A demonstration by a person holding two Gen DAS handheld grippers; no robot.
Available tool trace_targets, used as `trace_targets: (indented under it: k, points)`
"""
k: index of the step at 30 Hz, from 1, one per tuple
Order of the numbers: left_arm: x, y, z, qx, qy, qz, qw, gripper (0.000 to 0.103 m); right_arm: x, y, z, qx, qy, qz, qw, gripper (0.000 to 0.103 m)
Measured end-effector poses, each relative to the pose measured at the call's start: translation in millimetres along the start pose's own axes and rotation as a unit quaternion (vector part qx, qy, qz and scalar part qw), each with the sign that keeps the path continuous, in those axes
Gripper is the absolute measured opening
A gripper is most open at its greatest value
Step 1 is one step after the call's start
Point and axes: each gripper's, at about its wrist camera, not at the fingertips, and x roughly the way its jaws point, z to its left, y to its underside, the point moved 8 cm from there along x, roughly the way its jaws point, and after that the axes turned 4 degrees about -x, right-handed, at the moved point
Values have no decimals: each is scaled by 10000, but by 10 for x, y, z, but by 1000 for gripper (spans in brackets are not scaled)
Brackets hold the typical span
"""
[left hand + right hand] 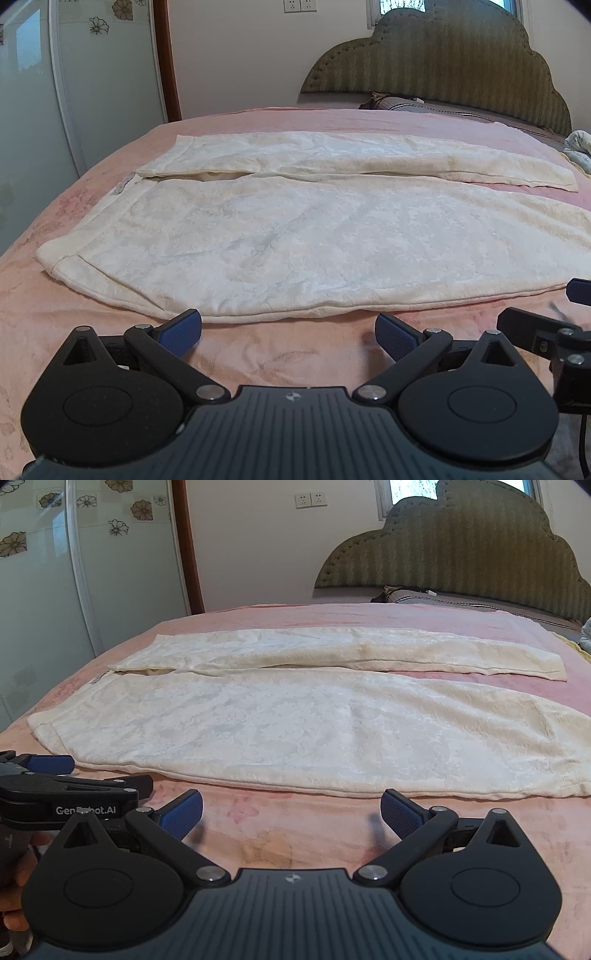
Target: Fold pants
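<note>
Cream white pants (295, 236) lie flat on the pink bedspread (258, 354), waistband to the left, both legs running to the right; they also show in the right wrist view (295, 731). My left gripper (289, 334) is open and empty, just short of the near edge of the near leg. My right gripper (291, 814) is open and empty, also just short of that near edge, further right along the leg. The right gripper shows at the right edge of the left wrist view (546, 332), and the left gripper at the left edge of the right wrist view (48, 775).
A padded green headboard (443, 62) and a pillow (406, 103) are at the far right end of the bed. A frosted wardrobe door (55, 92) stands beyond the bed's left end. A bundle of cloth (580, 146) lies at the right edge.
</note>
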Motion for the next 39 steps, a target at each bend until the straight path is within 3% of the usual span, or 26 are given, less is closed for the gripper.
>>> trace_targets:
  k: [6, 9, 13, 18, 23, 31, 37, 39]
  points:
    - [-47, -223, 110, -50, -86, -325, 9994, 102, -1, -230, 44, -208, -280, -118, 9993, 103]
    - [-49, -483, 230, -123, -308, -604, 9976, 103, 61, -514, 83, -504, -368, -332, 9975, 103]
    - [182, -768, 383, -326, -245, -520, 9978, 103, 268, -969, 143, -1025, -423, -687, 9915, 103]
    - [615, -1050, 637, -601, -530, -511, 9955, 103, 940, -1383, 332, -2043, -926, -487, 9733, 103]
    - [895, -1137, 805, -506, -942, -659, 9921, 103, 1564, -1845, 501, -2865, -1254, -941, 9452, 103]
    - [1245, -870, 792, -199, -888, -211, 9956, 103, 2936, -2372, 489, -2457, -1797, 19, 9525, 103]
    - [1300, -807, 786, -288, -759, -130, 9966, 103, 3733, -2558, 503, -2160, -2067, 661, 9520, 79]
    - [1310, -804, 786, -312, -738, -118, 9967, 103, 3918, -2579, 515, -2137, -2123, 845, 9498, 56]
